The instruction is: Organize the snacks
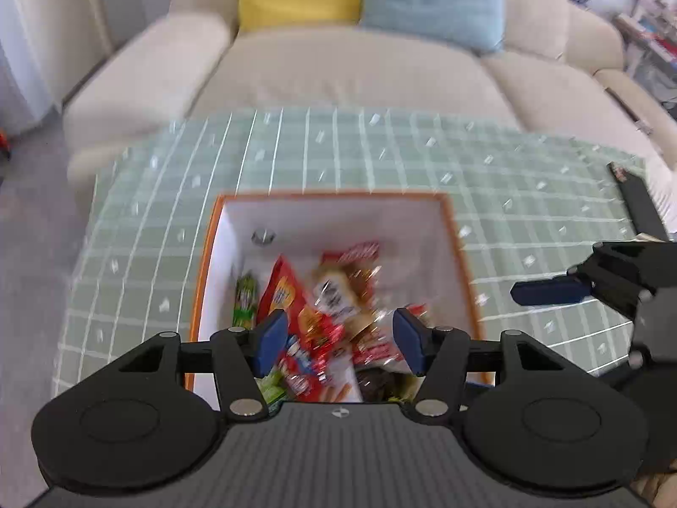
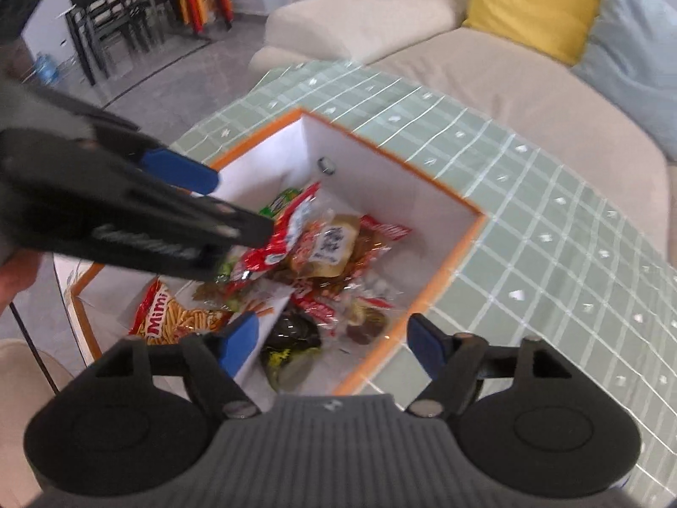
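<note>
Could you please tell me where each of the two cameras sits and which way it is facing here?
Left wrist: on the left gripper, facing down into the white box of snacks, sofa beyond; right gripper enters at right.
Right wrist: on the right gripper, over the box's near corner; left gripper crosses at left.
Shared: box, snacks, green cloth, sofa, yellow cushion.

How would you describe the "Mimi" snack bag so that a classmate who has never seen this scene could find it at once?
Start at the green checked tablecloth in front of the beige sofa, where a white box with an orange rim holds a heap of snacks. In the right wrist view, the Mimi bag lies at the box's near left side. Unlike its neighbours, it shows yellow sticks and white "Mimi" lettering on red.
</note>
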Demonstrator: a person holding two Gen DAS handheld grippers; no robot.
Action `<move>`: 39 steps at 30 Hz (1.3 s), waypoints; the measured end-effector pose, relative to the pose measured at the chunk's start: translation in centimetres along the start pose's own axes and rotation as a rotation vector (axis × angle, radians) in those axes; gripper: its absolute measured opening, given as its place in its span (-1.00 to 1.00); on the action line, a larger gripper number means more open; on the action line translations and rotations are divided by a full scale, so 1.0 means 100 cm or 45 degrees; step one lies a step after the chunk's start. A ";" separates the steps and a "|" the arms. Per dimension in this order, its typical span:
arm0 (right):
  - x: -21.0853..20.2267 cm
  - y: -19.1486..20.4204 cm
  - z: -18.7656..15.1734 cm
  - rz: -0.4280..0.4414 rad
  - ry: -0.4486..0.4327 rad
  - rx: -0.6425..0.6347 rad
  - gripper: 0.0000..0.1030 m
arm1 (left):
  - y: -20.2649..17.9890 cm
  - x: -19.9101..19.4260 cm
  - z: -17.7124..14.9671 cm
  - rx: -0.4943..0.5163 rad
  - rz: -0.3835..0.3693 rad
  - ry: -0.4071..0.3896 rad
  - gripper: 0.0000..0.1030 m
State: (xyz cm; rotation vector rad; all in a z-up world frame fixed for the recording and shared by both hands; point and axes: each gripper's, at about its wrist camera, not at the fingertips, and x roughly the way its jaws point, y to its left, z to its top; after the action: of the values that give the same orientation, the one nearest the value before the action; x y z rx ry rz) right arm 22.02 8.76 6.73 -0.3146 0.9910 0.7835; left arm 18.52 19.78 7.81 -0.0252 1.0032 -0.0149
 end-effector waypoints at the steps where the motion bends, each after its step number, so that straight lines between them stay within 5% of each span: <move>1: -0.008 -0.005 -0.003 -0.007 -0.019 0.017 0.54 | -0.006 -0.009 -0.001 0.010 0.006 -0.041 0.31; 11: -0.117 -0.044 -0.067 -0.198 -0.281 0.164 0.71 | -0.090 -0.094 -0.025 0.087 0.075 -0.476 0.40; 19: -0.192 -0.057 -0.153 -0.445 -0.509 0.248 0.84 | -0.163 -0.110 -0.065 0.174 0.216 -0.715 0.64; 28: -0.218 -0.037 -0.231 -0.624 -0.734 0.367 0.85 | -0.201 -0.092 -0.112 0.154 0.159 -0.678 0.74; 39: -0.191 -0.019 -0.279 -0.626 -0.686 0.408 0.85 | -0.204 -0.069 -0.161 0.086 0.204 -0.515 0.76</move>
State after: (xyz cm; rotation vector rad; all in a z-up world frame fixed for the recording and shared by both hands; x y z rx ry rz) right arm 0.00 -16.97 7.73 -0.0518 0.4825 0.2273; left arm 1.19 -0.65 5.52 0.1106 0.5976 0.0991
